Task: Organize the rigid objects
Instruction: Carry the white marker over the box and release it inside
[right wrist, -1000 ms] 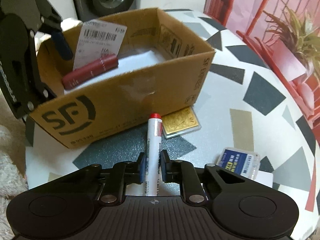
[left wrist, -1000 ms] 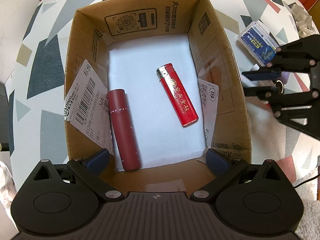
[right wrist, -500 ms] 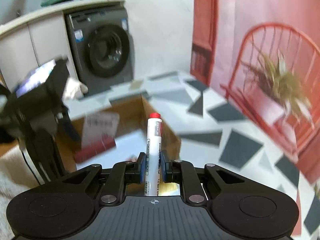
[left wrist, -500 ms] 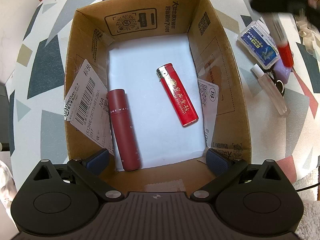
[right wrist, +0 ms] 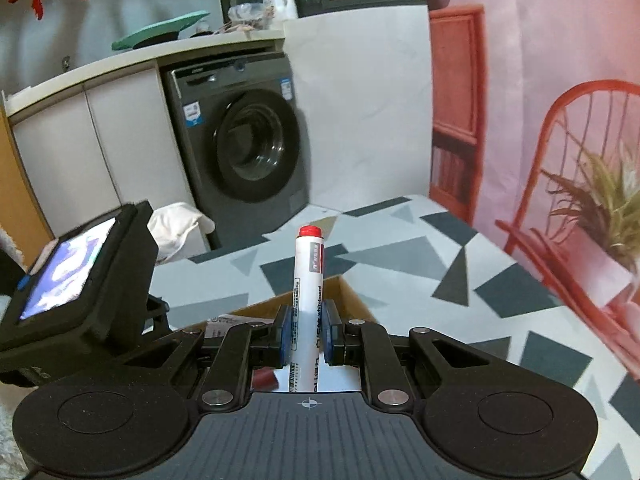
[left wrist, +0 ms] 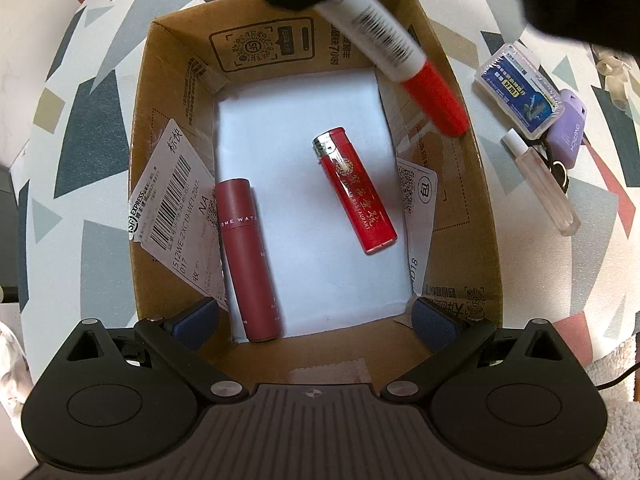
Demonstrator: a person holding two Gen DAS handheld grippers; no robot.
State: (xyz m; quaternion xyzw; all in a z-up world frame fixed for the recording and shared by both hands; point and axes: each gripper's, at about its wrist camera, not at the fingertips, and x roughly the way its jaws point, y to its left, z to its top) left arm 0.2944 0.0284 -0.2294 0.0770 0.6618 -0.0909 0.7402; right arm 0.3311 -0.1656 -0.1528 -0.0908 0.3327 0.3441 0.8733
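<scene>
From straight above, the left wrist view looks into an open cardboard box (left wrist: 472, 184). On its white floor lie a red lighter (left wrist: 354, 192) and a maroon tube (left wrist: 248, 256). My left gripper (left wrist: 313, 322) is open, its blue pads (left wrist: 192, 322) spread wide at the box's near wall with nothing pressed between them. My right gripper (right wrist: 307, 338) is shut on a white marker (right wrist: 308, 300) with a red cap. In the left wrist view the marker (left wrist: 384, 40) hangs tilted over the box's far right corner, cap end lowest, below the blurred dark right gripper.
On the patterned table right of the box lie a blue-labelled clear case (left wrist: 520, 90), a purple tag (left wrist: 568, 128) and a clear slim tube (left wrist: 548, 192). Beyond the table stand a washing machine (right wrist: 240, 140), a red chair (right wrist: 580, 128) and a plant (right wrist: 600, 204).
My right gripper has lifted the marker off the table beside the box and carried it up over the box's far right corner. The left gripper and the box contents have not moved.
</scene>
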